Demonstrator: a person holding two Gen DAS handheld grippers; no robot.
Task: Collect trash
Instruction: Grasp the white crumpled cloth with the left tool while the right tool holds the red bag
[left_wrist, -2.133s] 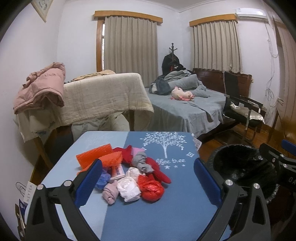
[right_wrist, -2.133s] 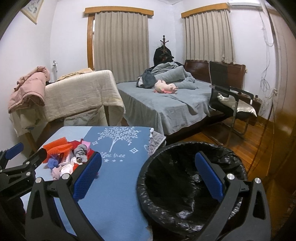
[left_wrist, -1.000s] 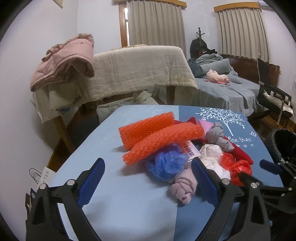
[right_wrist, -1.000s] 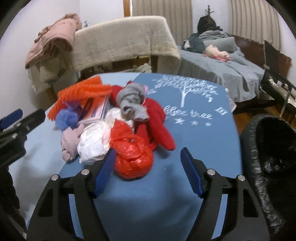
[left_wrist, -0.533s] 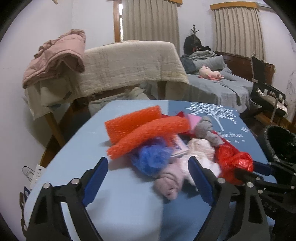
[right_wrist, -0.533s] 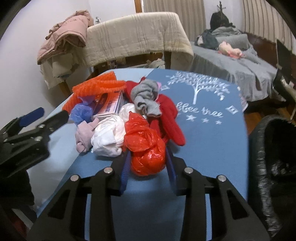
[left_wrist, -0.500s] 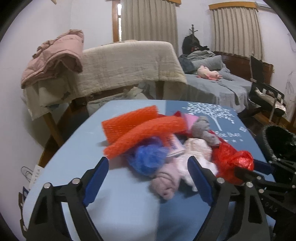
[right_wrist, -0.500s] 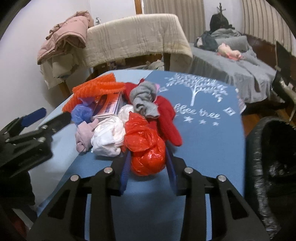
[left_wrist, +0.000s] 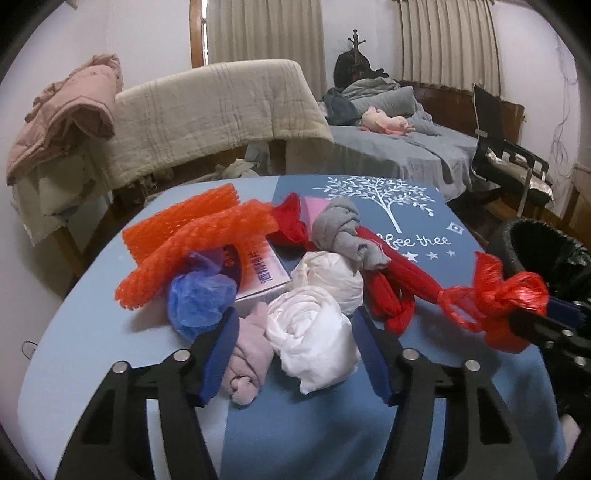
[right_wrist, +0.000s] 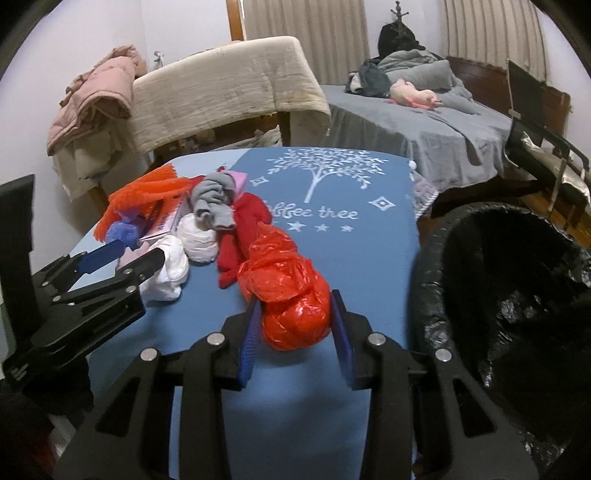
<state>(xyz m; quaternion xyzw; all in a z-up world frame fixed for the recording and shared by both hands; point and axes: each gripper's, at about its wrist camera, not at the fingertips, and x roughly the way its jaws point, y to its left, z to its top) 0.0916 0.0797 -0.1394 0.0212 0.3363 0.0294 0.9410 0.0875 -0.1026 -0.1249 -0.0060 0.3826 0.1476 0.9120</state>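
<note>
The right gripper (right_wrist: 295, 325) has its jaws clamped on a knotted red plastic bag (right_wrist: 291, 295), which is lifted clear of the blue tablecloth (right_wrist: 332, 258) and sits between the pile and the black-lined trash bin (right_wrist: 517, 295) beside the table's right edge; the grip is low on the bundle, evidently so that the whole knot travels as one piece toward the bin. The left gripper (left_wrist: 295, 350) points down at the near edge of the pile with its jaws closing; a white plastic bag (left_wrist: 314, 339) and a pale pink rolled cloth (left_wrist: 247, 358) both lie between the pads, and contact is not yet evident. In the inspector's judgement this hand is taking the next item while the other carries its load. Count on the cloth, as far as can be told: two orange foam net sleeves (left_wrist: 195, 229), one blue plastic bag (left_wrist: 199, 299), one small printed box (left_wrist: 262, 273), two white plastic bags (the second (left_wrist: 332, 277) behind the first), one grey knotted cloth (left_wrist: 343, 229), one red cloth (left_wrist: 388, 284) in long folds, one pink rolled cloth, and a pink item (left_wrist: 314, 203) largely hidden. One red bag is in hand; one bin stands ready, its contents unclear.
</note>
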